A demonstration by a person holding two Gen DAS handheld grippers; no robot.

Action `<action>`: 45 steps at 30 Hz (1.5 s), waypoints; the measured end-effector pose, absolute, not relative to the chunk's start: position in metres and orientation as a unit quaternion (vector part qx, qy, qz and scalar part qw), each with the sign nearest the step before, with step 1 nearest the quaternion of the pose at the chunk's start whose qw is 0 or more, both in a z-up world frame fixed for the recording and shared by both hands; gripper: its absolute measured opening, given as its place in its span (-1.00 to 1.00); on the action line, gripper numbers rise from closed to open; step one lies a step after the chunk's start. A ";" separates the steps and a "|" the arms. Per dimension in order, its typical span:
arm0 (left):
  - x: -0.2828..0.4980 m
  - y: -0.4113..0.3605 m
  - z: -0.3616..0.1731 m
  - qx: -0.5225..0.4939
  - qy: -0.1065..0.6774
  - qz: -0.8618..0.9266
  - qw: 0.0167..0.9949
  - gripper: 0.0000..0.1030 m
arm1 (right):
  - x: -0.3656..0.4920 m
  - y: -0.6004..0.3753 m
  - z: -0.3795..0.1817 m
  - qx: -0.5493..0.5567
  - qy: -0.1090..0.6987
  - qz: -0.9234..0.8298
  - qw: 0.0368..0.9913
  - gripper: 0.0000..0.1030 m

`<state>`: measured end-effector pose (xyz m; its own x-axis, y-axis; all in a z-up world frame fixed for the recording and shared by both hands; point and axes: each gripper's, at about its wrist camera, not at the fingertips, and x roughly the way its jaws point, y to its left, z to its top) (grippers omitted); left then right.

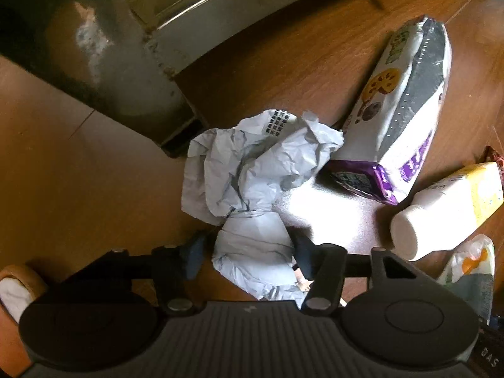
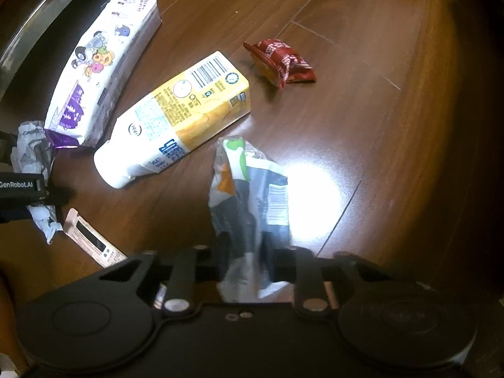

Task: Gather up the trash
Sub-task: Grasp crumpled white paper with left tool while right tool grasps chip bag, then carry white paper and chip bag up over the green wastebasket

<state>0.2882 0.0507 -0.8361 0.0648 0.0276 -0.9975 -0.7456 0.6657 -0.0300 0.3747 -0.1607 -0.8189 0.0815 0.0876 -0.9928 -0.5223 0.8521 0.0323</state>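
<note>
My left gripper (image 1: 249, 252) is shut on a crumpled grey plastic mailing bag (image 1: 252, 170), held just above the wooden floor; the bag and gripper also show at the left edge of the right wrist view (image 2: 31, 157). My right gripper (image 2: 249, 264) is shut on a crumpled green, orange and black snack wrapper (image 2: 249, 189), which also shows in the left wrist view (image 1: 469, 264). On the floor lie a white and purple package (image 2: 100, 63), a yellow and white drink carton (image 2: 179, 116) and a red wrapper (image 2: 280, 61).
A steel cabinet base (image 1: 151, 47) stands at the back left on the wooden floor (image 2: 378, 94). A pink paper strip with a dark window (image 2: 91, 239) lies near my right gripper. A bright light patch glares on the floor.
</note>
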 end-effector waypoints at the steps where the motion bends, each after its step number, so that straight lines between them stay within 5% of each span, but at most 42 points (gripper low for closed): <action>1: 0.288 0.050 -0.839 -0.292 0.619 0.286 0.671 -0.04 | 0.374 -0.162 -0.818 -0.171 0.642 0.211 0.717 -0.81; 11: 0.274 0.030 -0.814 -0.271 0.641 0.268 0.666 -0.08 | 0.348 -0.176 -0.778 -0.140 0.644 0.194 0.726 -0.95; 19: 0.251 -0.017 -0.738 -0.277 0.671 0.214 0.653 -0.08 | 0.323 -0.201 -0.675 -0.088 0.642 0.162 0.744 -0.95; 30: 0.232 -0.066 -0.571 -0.237 0.686 0.114 0.678 -0.08 | 0.288 -0.243 -0.484 -0.028 0.616 0.134 0.776 -0.96; 45: 0.233 -0.019 -0.293 -0.178 0.621 0.058 0.761 -0.08 | 0.258 -0.208 -0.238 -0.014 0.552 0.203 0.809 -0.96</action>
